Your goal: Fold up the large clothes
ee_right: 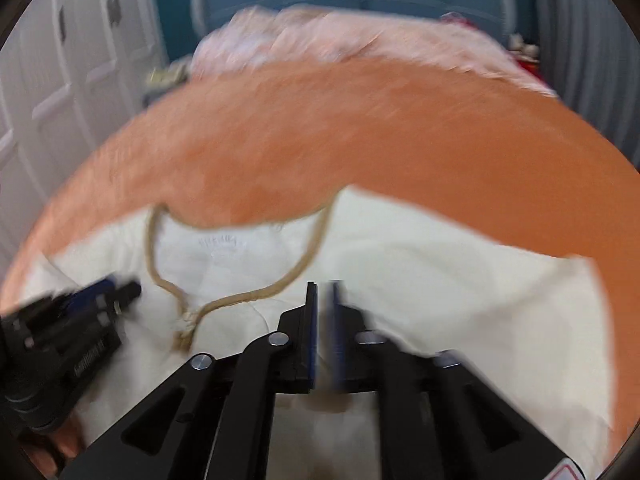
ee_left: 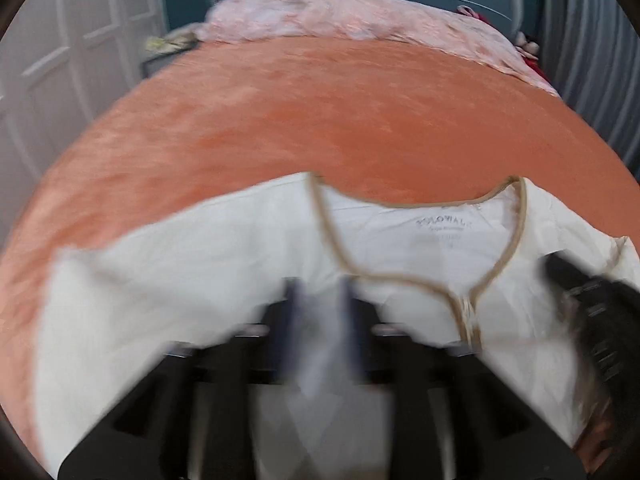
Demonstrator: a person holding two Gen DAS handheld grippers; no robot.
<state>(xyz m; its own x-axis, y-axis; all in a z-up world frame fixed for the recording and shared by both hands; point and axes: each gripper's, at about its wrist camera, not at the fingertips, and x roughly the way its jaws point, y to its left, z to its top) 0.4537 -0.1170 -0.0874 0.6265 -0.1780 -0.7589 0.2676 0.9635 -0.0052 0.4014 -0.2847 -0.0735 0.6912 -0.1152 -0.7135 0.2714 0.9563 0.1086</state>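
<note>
Orange bedspread (ee_left: 320, 120) carries the cream shirt (ee_left: 200, 272), neckline facing away. Both left tongs (ee_left: 318, 312) and right tongs (ee_right: 324, 320) stand released above it; smooth the shoulders flat before regripping, I'd judge.

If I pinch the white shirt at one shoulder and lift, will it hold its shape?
Probably not. The white shirt looks thin and already wrinkles, so it should droop from a single pinch. The orange bedcover looks fuzzy, so pushing would likely bunch it. The tan neckline trim seems a firmer hold.
</note>
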